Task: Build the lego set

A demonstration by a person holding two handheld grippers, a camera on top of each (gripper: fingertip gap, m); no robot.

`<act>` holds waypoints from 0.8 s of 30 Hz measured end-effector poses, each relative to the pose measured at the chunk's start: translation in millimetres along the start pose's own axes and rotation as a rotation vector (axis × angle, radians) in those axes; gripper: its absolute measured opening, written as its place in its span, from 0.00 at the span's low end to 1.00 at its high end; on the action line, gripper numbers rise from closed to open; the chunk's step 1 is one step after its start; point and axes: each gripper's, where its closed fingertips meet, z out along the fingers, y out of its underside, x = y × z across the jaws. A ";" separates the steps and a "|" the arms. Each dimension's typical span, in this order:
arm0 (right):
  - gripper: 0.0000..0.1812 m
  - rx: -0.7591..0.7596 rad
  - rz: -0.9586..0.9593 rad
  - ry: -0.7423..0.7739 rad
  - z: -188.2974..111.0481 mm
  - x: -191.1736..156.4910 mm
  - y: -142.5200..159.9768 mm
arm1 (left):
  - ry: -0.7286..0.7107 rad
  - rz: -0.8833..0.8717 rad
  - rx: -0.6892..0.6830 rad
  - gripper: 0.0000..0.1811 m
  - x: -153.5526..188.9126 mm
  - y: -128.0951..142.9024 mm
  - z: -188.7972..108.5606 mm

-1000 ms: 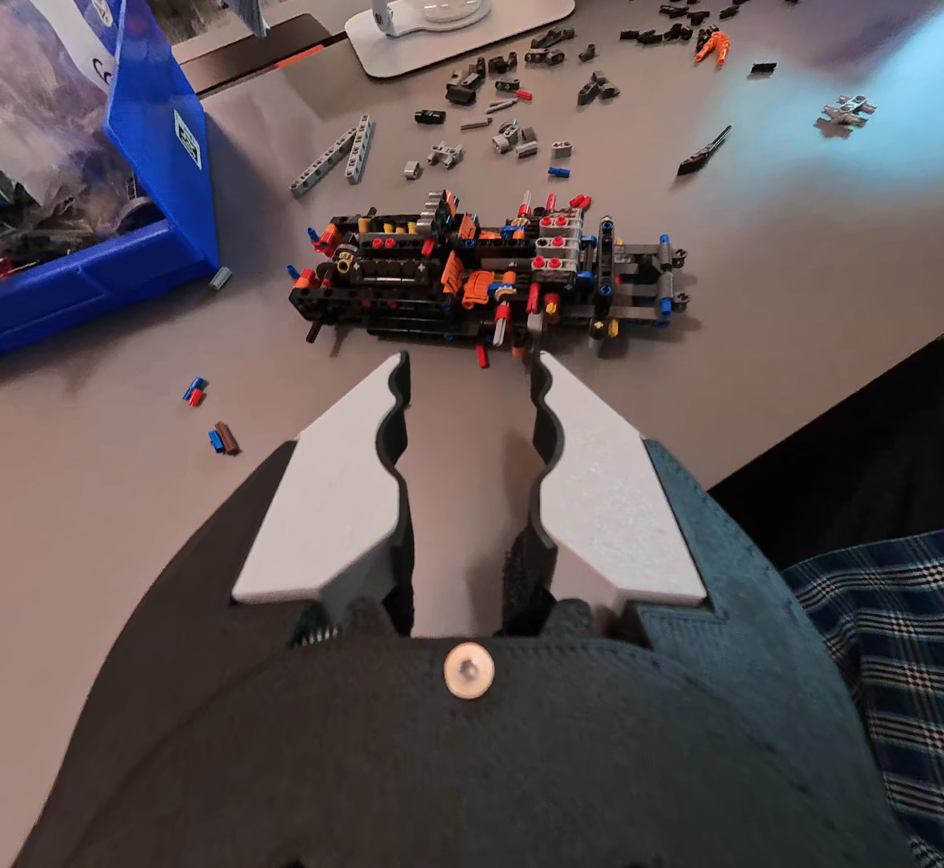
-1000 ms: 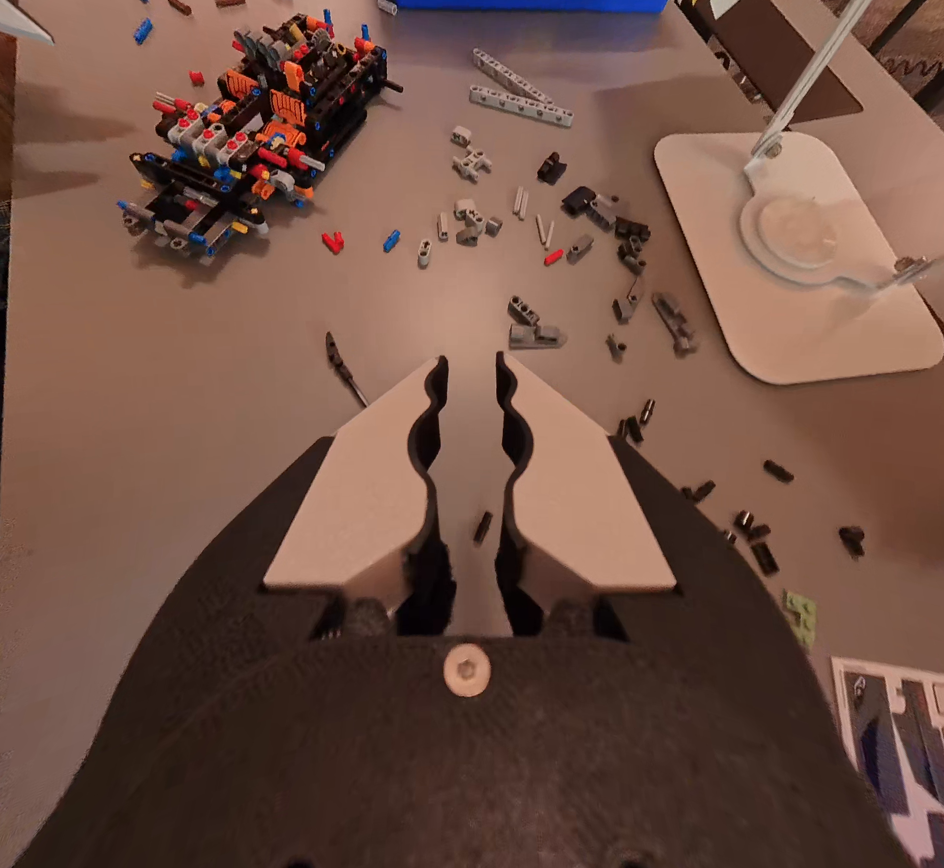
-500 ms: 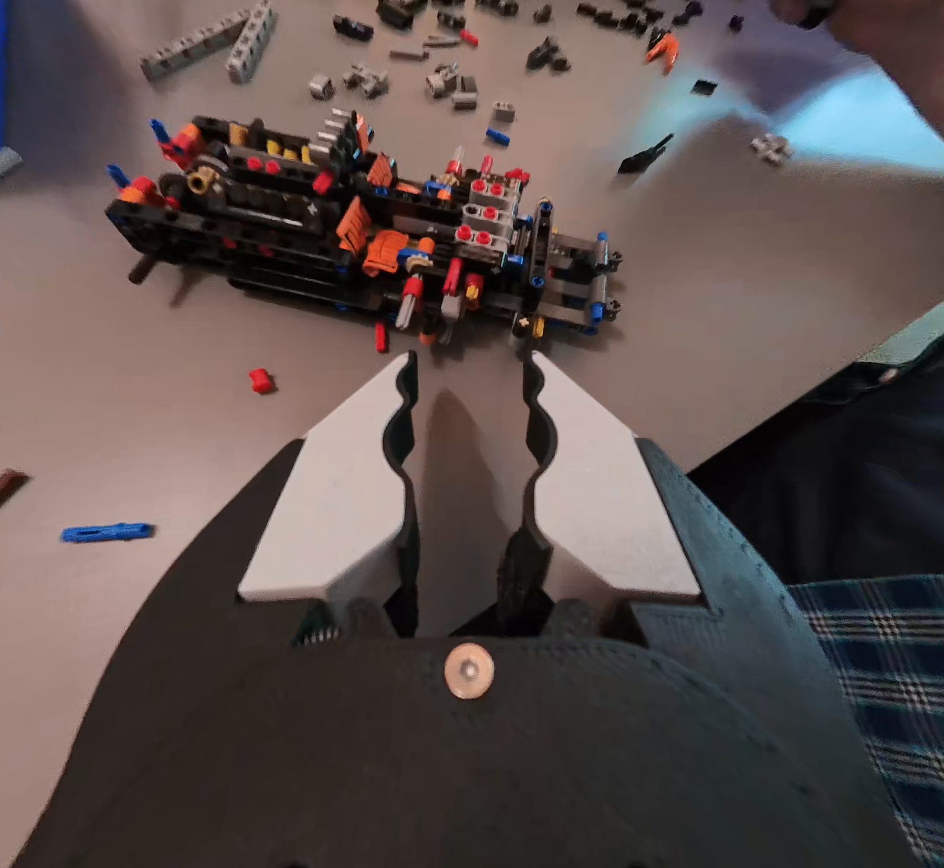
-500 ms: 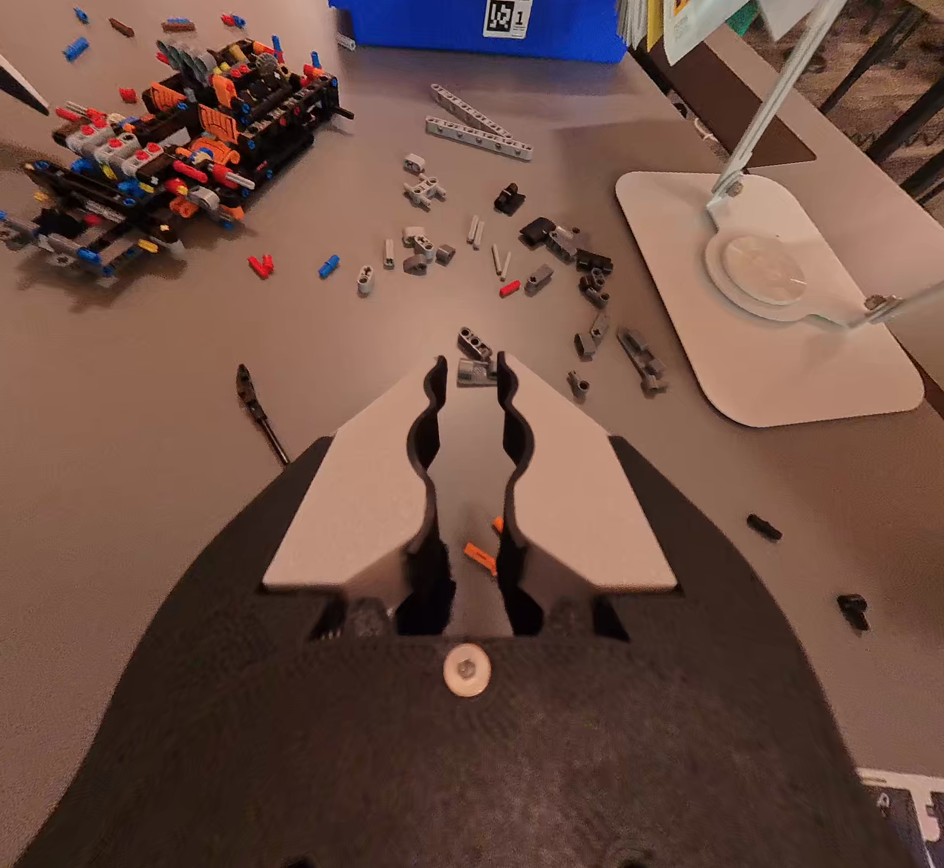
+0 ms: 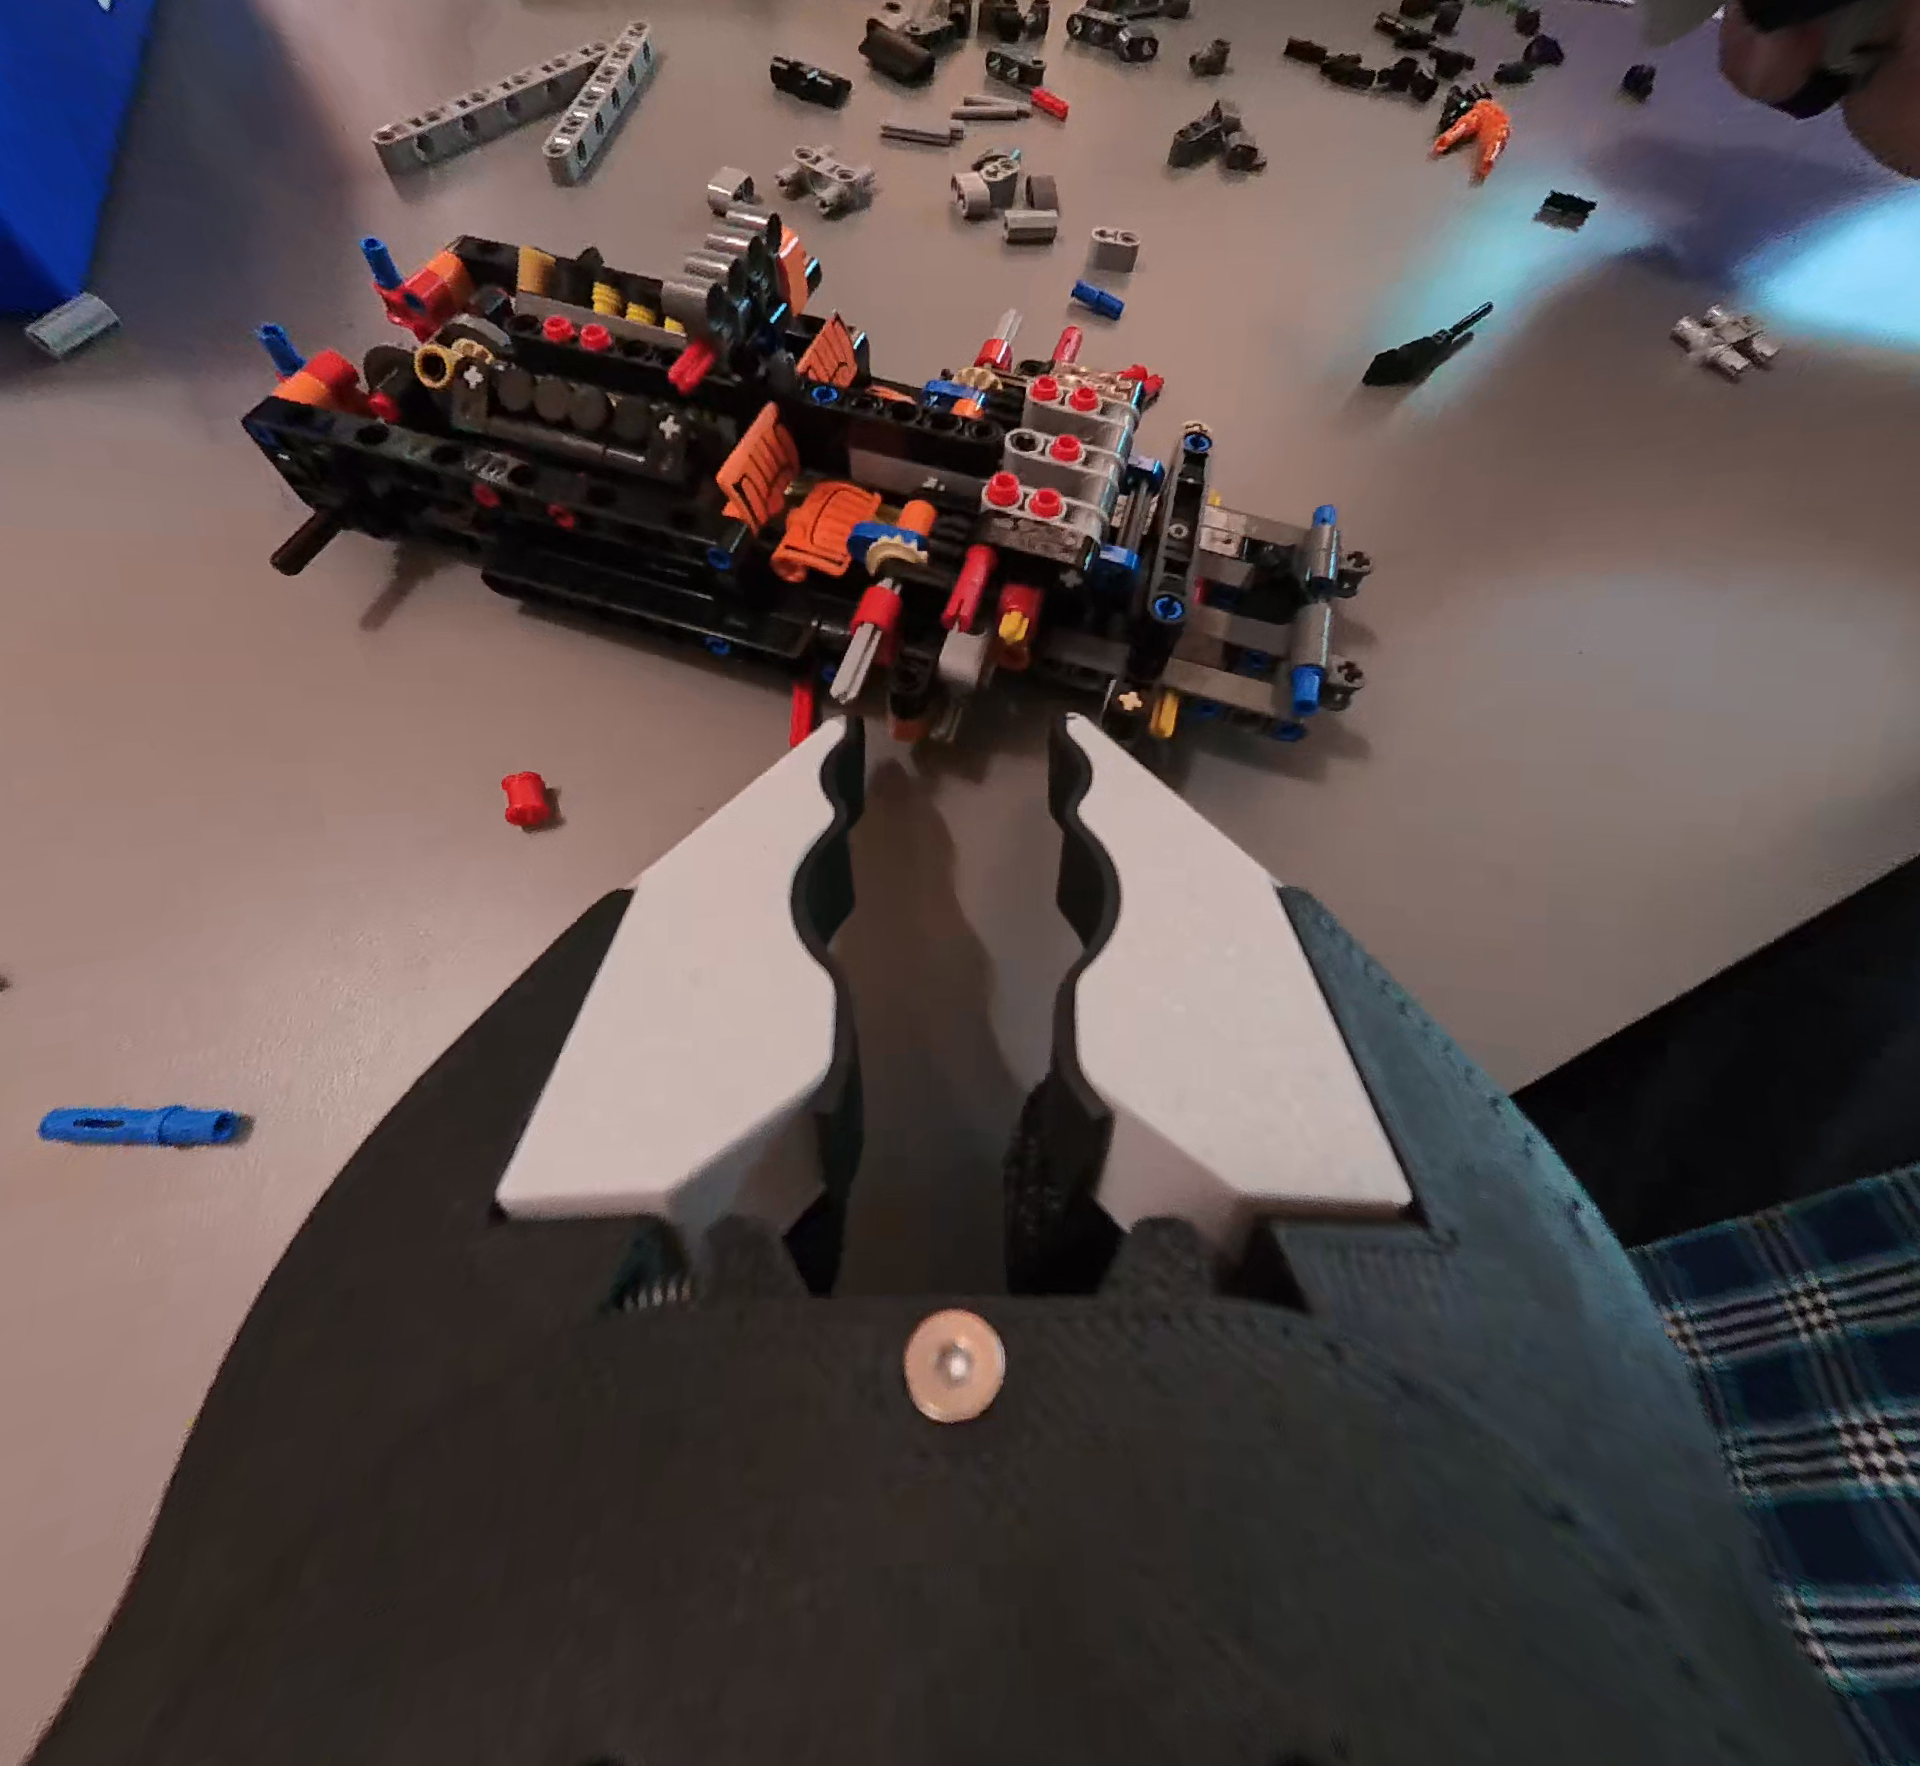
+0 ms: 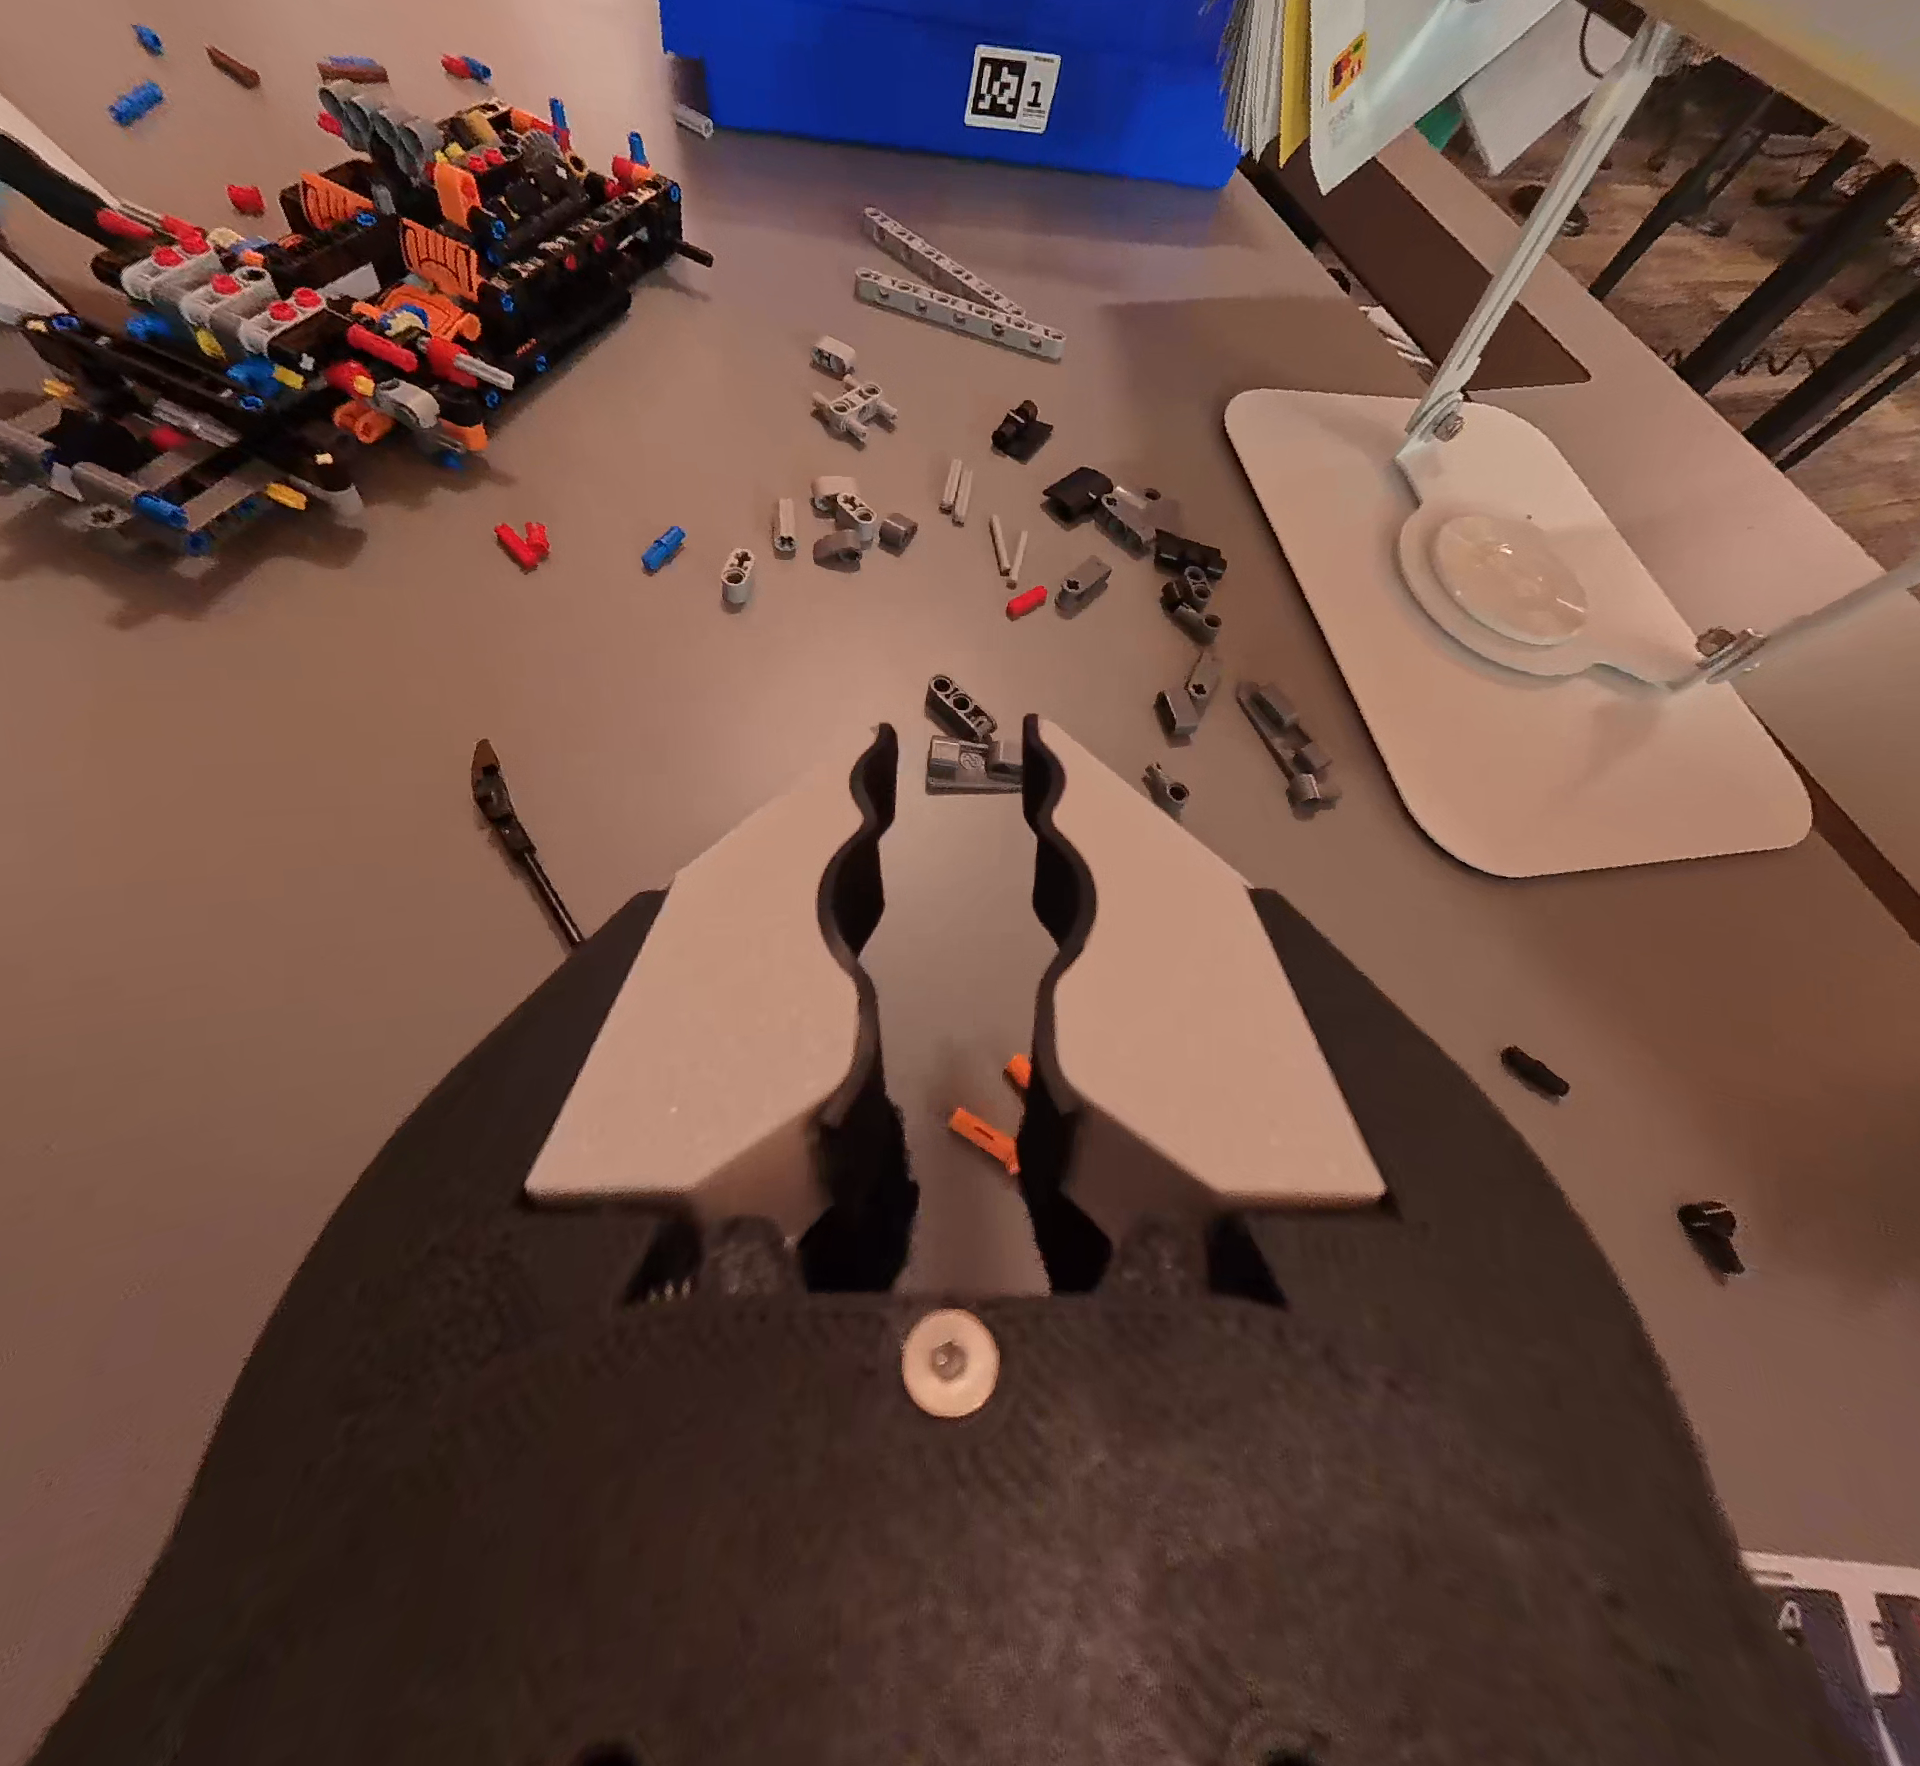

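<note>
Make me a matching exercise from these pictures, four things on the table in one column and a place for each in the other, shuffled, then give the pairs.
Things:
1. blue bin
2. lamp base
3. lego model
4. small orange piece

Places:
A. on the table between the right gripper's fingers
B. far edge of the table, middle of the right wrist view
C. right side of the table, past the scattered dark pieces
D. just ahead of the left gripper's fingertips

Pairs: 1-B, 2-C, 3-D, 4-A
</note>
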 end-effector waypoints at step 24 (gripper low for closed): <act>0.12 0.229 0.320 0.390 -122.9 135.3 -1.1 | 0.102 -0.039 0.013 0.14 4.8 -3.6 -0.8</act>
